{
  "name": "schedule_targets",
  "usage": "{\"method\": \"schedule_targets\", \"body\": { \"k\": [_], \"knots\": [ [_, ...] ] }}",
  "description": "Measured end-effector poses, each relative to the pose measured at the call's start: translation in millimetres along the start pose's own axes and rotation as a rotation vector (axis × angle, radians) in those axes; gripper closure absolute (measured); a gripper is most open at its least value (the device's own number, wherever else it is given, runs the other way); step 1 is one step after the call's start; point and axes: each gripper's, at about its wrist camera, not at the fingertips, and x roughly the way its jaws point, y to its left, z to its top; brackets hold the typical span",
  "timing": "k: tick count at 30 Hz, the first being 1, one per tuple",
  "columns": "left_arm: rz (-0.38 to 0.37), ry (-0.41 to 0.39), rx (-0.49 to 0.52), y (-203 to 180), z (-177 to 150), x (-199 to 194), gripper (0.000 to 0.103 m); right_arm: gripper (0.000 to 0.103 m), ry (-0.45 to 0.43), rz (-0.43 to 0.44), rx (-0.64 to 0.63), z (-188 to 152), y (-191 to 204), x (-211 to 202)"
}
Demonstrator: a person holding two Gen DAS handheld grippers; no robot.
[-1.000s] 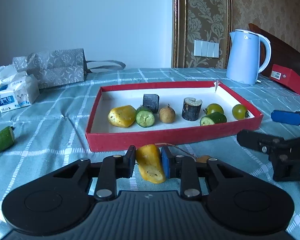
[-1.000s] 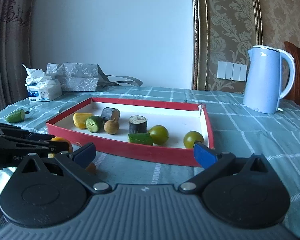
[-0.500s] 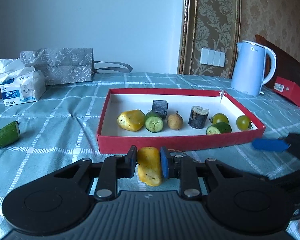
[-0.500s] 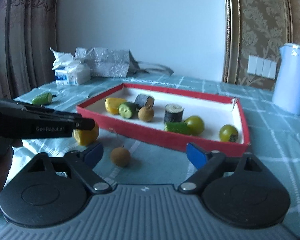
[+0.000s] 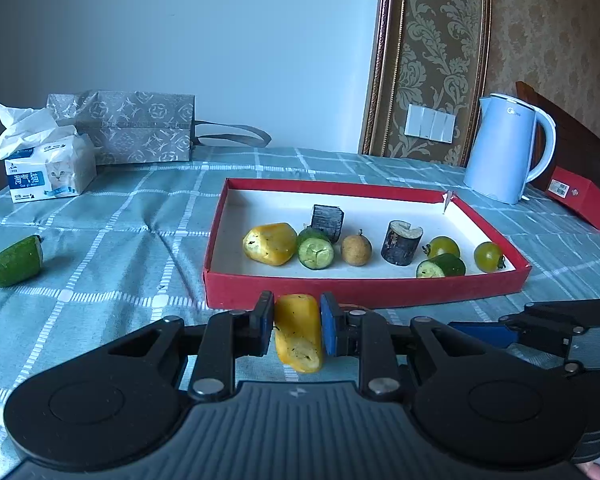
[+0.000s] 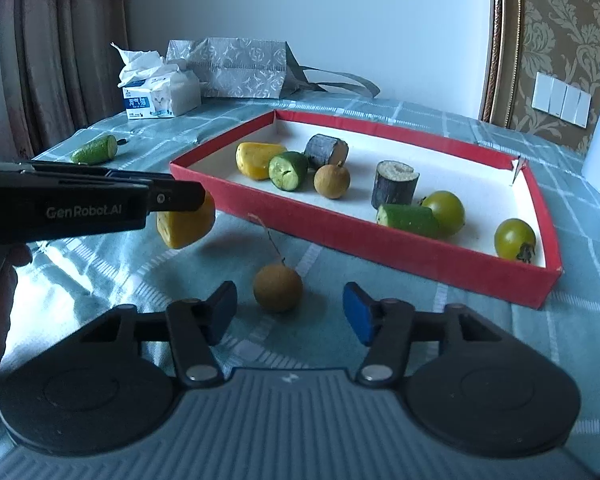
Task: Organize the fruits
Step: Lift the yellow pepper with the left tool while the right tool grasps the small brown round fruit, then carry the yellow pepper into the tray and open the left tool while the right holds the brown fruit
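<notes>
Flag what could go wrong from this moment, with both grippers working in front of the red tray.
The right gripper is closing around the round brown fruit without touching it yet; it could roll off the pads. The left gripper holds the yellow fruit piece above the cloth beside the red tray; it might slip out.

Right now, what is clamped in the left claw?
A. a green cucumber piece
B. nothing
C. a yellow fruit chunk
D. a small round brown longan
C: the left claw presses both blue pads on the yellow fruit chunk, held in front of the red cardboard tray.
</notes>
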Motion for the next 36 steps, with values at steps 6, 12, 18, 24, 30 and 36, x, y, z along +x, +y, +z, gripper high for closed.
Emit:
{"method": "schedule_targets", "body": {
  "k": [6, 12, 18, 24, 30, 36],
  "knots": [
    [-0.003, 0.001, -0.007, 1.1, 0.2, 0.2, 0.078, 0.068, -0.007, -0.011, -0.003, 2.8, 2.0, 2.7],
    [-0.003, 0.007, 0.008, -1.1, -0.5, 1.4, 0.078, 0.078, -0.023, -0.018, -0.004, 3.4, 2.7, 1.1],
    [-0.005, -0.002, 0.007, -1.6, -0.5, 0.4, 0.079, 0.078, -0.079, -0.057, 0.031, 0.4, -4.0, -10.8],
    [-0.011, -0.018, 0.034, -8.0, -1.3, -2.4, 0.078, 0.078, -0.163, -0.120, 0.096, -4.9, -20.4, -30.6],
    [-0.031, -0.010, 0.029, -11.7, 2.7, -1.5, 0.078, 0.078, -0.218, -0.153, 0.139, -5.9, -29.8, -41.2],
    [-0.061, -0.018, 0.046, -22.1, 17.4, 2.3, 0.078, 0.078, -0.232, -0.175, 0.172, -5.6, -36.6, -43.9]
  ]
}}
